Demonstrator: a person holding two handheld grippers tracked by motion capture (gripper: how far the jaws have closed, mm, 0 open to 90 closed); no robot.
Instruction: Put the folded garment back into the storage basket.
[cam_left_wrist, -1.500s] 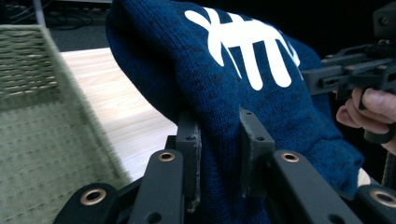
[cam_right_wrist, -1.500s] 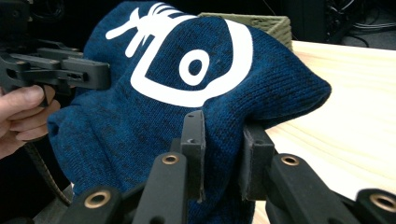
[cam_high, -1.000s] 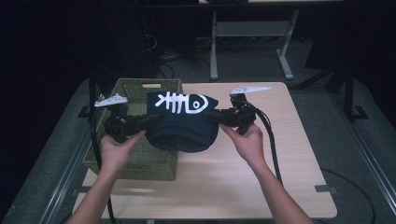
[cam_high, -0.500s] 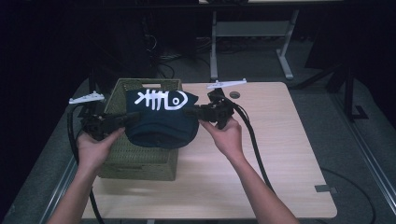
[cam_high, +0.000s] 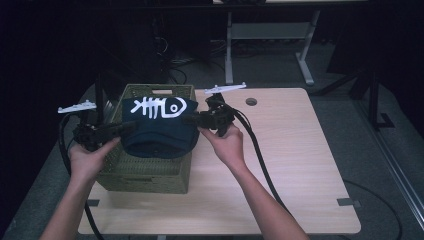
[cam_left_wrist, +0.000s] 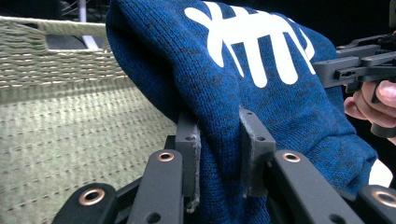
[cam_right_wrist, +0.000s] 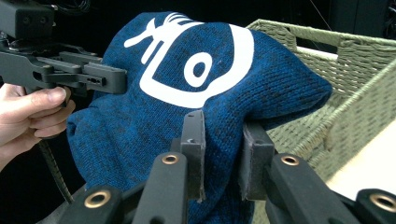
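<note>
A folded dark blue knit garment (cam_high: 157, 131) with a white fish-skeleton print hangs between both grippers, above the green woven basket (cam_high: 145, 172). My left gripper (cam_high: 127, 127) is shut on its left edge; in the left gripper view the pads (cam_left_wrist: 189, 158) pinch the blue fabric (cam_left_wrist: 261, 93) with the basket's weave (cam_left_wrist: 60, 116) behind. My right gripper (cam_high: 192, 120) is shut on the right edge; in the right gripper view its pads (cam_right_wrist: 252, 158) clamp the fabric (cam_right_wrist: 187, 84), with the basket (cam_right_wrist: 355, 93) to the right and the left gripper (cam_right_wrist: 70, 70) opposite.
The basket stands on the left part of a light wooden table (cam_high: 290, 165) that has a round hole (cam_high: 251, 101) near its back edge. Thick black cables (cam_high: 260, 155) trail from the grippers over the table. Desk legs (cam_high: 229, 45) stand behind on the dark floor.
Both hands have carried the garment leftward, from over the middle of the table to above the basket. The grip on both edges has stayed the same.
</note>
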